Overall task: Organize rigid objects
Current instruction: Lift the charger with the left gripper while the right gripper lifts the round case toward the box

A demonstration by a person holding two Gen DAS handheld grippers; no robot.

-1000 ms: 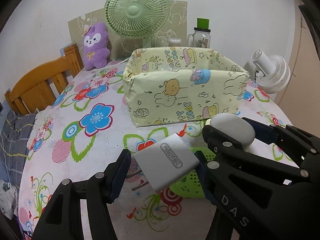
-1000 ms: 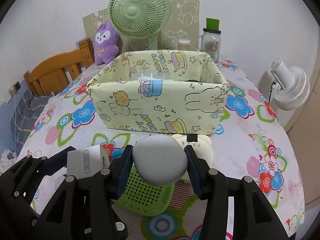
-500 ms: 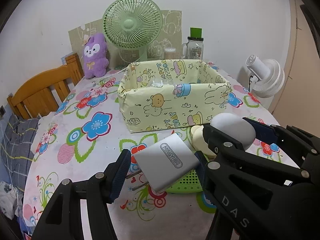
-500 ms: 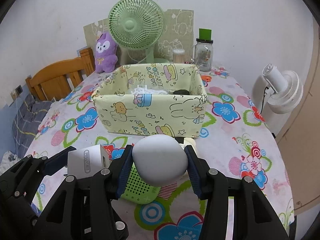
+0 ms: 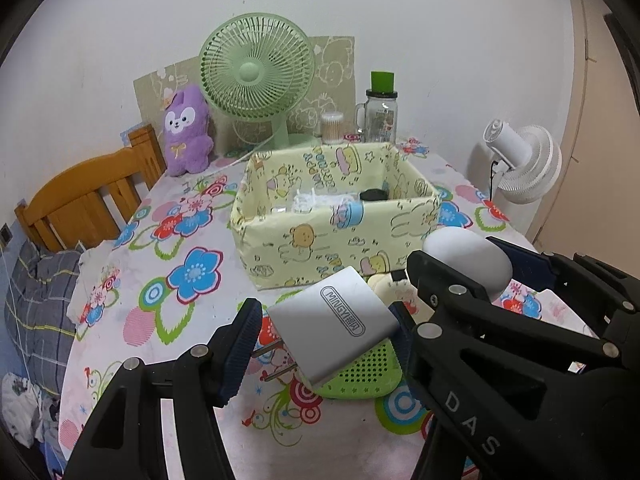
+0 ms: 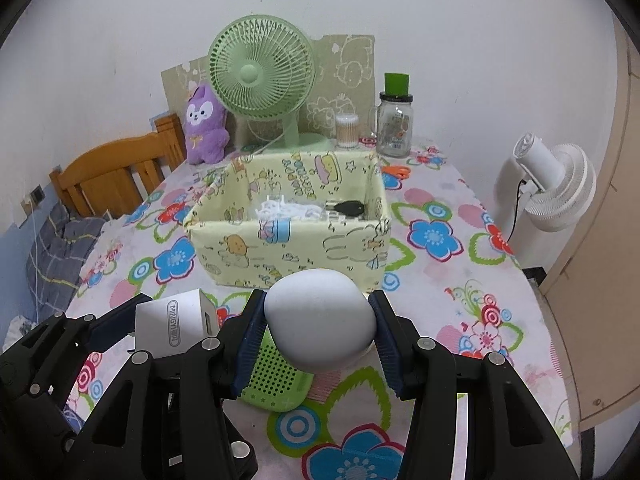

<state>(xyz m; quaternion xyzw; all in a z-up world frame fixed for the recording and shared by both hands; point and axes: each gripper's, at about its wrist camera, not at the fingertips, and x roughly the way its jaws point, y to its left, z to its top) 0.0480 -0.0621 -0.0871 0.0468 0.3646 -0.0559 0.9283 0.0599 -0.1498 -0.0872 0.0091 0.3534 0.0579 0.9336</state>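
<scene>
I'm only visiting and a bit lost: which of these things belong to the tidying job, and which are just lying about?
In the job:
- white charger, in left gripper
- grey egg-shaped thing, in right gripper
- yellow patterned box
- green perforated basket

Lying about:
- green fan
- purple plush
- glass jar
- white fan

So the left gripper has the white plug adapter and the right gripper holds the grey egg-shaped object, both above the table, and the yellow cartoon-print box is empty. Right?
Not quite: the yellow cartoon-print fabric box is not empty. The right wrist view shows a black item and white bits inside. The rest stands.

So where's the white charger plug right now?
In the left claw, the white charger is gripped above the green basket, just before the yellow box.
</scene>
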